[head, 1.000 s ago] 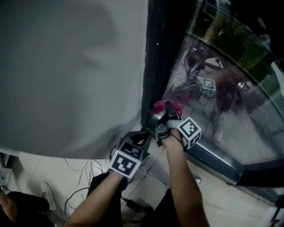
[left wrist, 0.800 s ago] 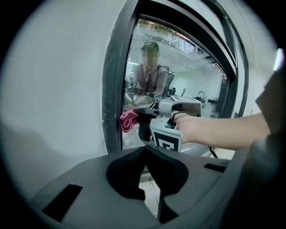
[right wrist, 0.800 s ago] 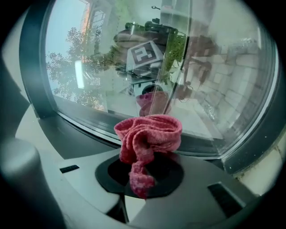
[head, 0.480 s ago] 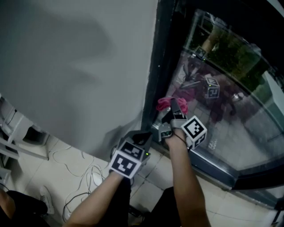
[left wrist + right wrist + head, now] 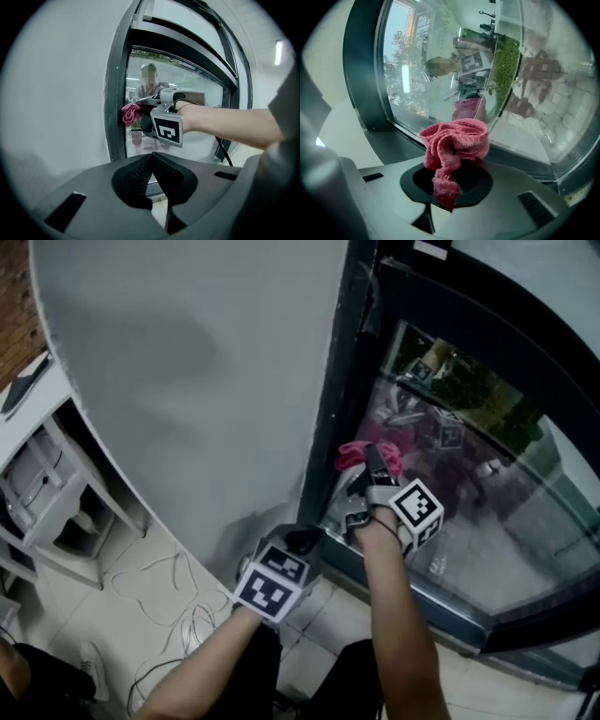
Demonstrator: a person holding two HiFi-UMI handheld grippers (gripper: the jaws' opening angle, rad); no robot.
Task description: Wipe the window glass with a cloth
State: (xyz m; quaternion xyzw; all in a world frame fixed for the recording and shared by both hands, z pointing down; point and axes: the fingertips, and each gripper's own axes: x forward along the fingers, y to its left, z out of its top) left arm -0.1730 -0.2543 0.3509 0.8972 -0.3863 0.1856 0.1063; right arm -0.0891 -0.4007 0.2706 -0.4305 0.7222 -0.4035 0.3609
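Pale floor [image 5: 141,549] with loose cables [image 5: 178,601] lies below a person who faces a grey wall [image 5: 187,381] and a dark-framed window.

Nearest, the left gripper [image 5: 302,542] hangs low by the foot of the wall. Its fingers are pressed together with nothing between them, and it is well back from the pane.

Further out and higher, the right gripper [image 5: 371,461] reaches toward the window. Its fingers are closed on the tail of a pink cloth [image 5: 457,145]. The rest of the cloth bunches up loosely ahead of the fingertips, on the side facing the glass [image 5: 525,93].

The bunch sits at the pane's lower left corner, just beside the upright frame [image 5: 342,409]. Its pink reflection shows close behind it, so it is at or very near the glass. Actual contact cannot be confirmed.

The right arm is clearly the nearer one for wiping. Most of the pane stretches up and to the right of the cloth.

Beyond the glass are paving and greenery.
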